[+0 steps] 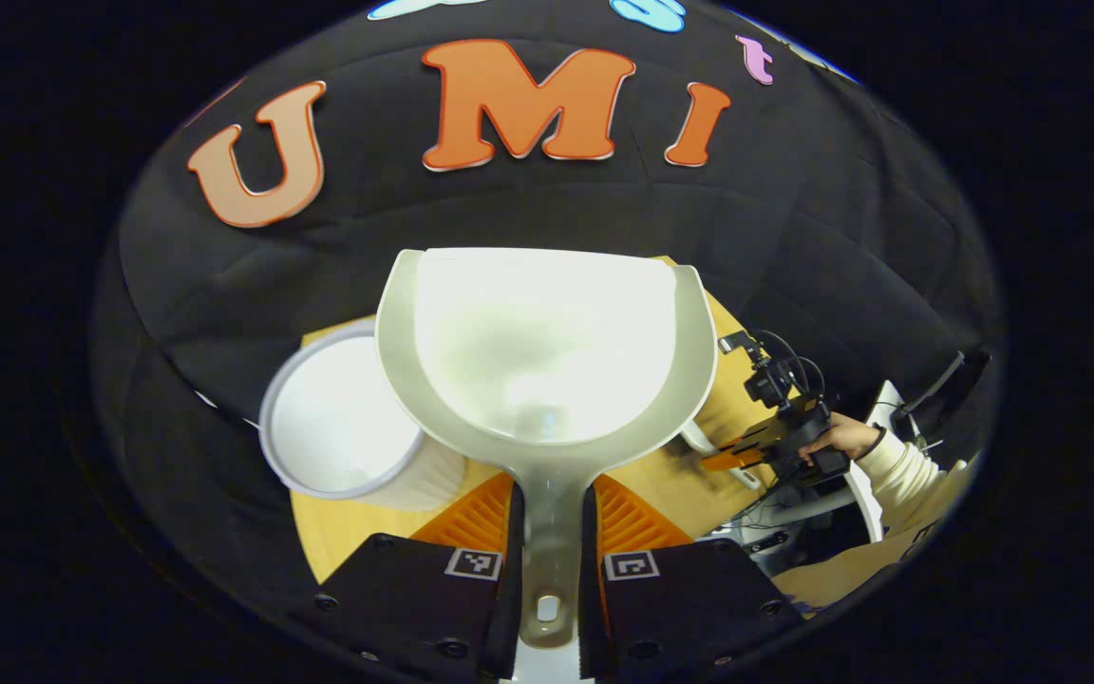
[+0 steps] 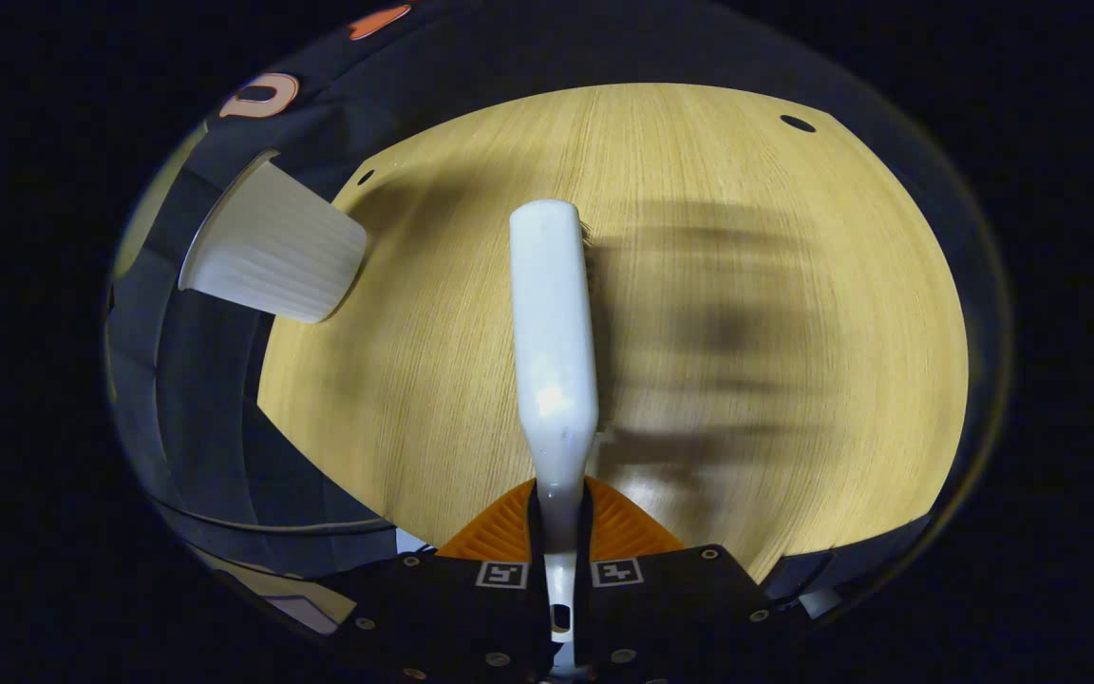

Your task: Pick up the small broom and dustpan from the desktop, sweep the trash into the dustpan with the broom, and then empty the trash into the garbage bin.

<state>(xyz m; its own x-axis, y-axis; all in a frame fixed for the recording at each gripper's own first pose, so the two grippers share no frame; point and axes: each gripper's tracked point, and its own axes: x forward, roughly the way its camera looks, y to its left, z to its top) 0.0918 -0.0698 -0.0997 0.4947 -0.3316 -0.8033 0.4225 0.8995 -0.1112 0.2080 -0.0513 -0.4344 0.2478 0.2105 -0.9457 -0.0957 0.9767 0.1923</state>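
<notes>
In the left gripper view, the handle of the dustpan [image 1: 547, 361] is clamped between both fingers of the left gripper [image 1: 548, 570]. The pan is held up with its open mouth facing away, toward the black cloth wall [image 1: 794, 237]. Just to its left, and partly behind it, the white bin [image 1: 338, 427] is seen standing near the far edge of the wooden desk [image 1: 319, 532], its open top turned to the camera. At the right, well apart, the right gripper [image 1: 746, 456] is seen over the desk's right side, held by a hand [image 1: 837, 437] in a white sleeve; cables and stands are seen beyond that edge.

In the right gripper view, the broom [image 2: 555, 323] is gripped by its thin handle between both fingers of the right gripper [image 2: 559, 570], and is held above the pale wood grain of the desk [image 2: 746, 190]. A blurred shadow is cast to its right. The ribbed bin [image 2: 272, 252] is seen at the desk's far left corner. Small dark holes are seen near the desk's far edge.
</notes>
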